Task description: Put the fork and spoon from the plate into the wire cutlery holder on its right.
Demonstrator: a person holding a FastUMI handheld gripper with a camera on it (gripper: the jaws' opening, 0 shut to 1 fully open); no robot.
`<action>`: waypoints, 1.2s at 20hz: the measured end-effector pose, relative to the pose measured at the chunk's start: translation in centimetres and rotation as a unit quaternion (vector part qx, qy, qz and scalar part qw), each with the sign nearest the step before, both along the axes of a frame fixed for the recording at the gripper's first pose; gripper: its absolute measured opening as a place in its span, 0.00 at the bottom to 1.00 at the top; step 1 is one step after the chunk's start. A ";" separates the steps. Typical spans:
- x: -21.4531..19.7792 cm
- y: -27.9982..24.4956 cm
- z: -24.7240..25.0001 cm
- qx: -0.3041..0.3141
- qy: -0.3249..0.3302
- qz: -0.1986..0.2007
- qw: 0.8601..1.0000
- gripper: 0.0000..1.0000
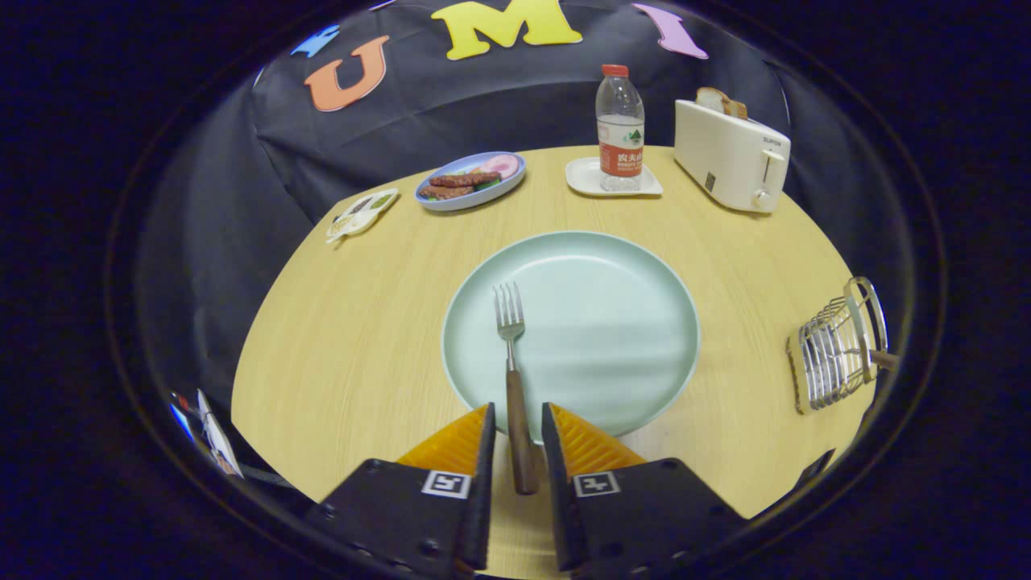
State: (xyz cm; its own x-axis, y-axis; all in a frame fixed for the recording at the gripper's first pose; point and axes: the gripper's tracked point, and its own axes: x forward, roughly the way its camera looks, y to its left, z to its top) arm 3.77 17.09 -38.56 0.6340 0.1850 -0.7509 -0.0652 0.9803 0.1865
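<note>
At my fingers: I have the gripper (515, 435) low over the near edge of the table, its fingers parted with a narrow gap, one on each side of the fork's handle; I cannot tell whether either one touches it.
Fork (513, 379): it lies with its dark wooden handle running back between my fingers and off the near rim of the plate, metal tines pointing away from me onto the plate's left half.
Plate (628, 322): pale green, round, just ahead of my fingers, in the middle of the table.
Table (354, 322): light wood grain, round-edged.
Wire cutlery holder (838, 346): to the right of the plate, well apart from it, near the table's right edge; a brown handle juts from its far side, and I cannot tell what it belongs to.
Far left: a small dish (362, 213) near the table's edge, then a blue plate of food (471, 180) beside it.
Far middle: a water bottle (619, 129) with a red cap standing on a small white tray (581, 179).
Far right: a white toaster (731, 153) with bread (721, 101) poking out of its top.
</note>
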 end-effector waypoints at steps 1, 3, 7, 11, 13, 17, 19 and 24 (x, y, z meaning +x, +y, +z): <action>0.1 0.0 -0.1 0.001 -0.003 -0.001 1.000 0.23; 0.1 0.2 -0.3 0.001 -0.002 0.001 1.000 0.12; 0.0 0.4 -0.5 -0.007 0.006 0.009 1.000 0.08; 0.0 0.5 -0.4 -0.009 0.013 0.009 1.000 0.12; 0.0 0.7 -0.6 -0.004 0.018 0.008 1.000 0.12; 0.4 1.4 -0.9 0.010 0.025 0.015 1.000 0.13; 0.2 1.0 -0.2 0.002 0.020 0.010 1.000 0.04; -0.7 0.1 1.7 0.008 0.017 0.023 1.000 0.04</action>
